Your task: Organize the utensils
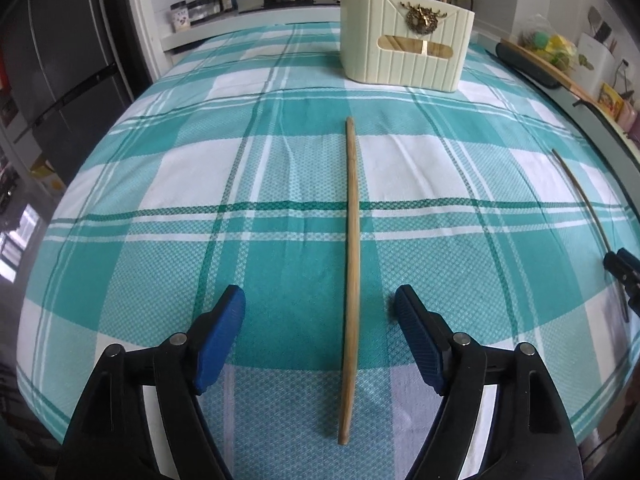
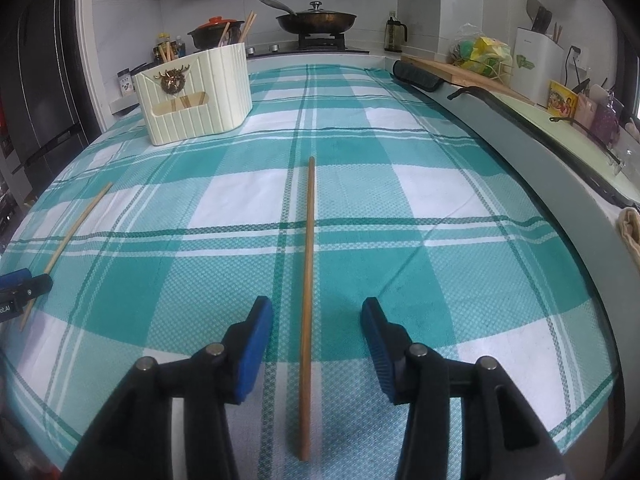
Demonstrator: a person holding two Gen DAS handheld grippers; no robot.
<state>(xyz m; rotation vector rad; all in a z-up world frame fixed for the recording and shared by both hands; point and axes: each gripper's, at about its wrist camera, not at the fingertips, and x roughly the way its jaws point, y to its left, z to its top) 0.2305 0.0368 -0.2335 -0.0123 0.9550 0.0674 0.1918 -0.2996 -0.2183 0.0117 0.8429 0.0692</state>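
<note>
My left gripper [image 1: 320, 308] and right gripper [image 2: 317, 320] are spread wide, each straddling one wooden chopstick [image 1: 352, 272] [image 2: 307, 300] lying flat on the teal plaid tablecloth [image 1: 160, 200]; the cream ribbed utensil holder [image 1: 404, 46] stands beyond.

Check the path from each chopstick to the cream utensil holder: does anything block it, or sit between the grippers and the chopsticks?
Nothing visible does. Each chopstick lies between the open fingers of the left gripper and right gripper. Only bare checkered tablecloth lies between them and the holder.
</note>
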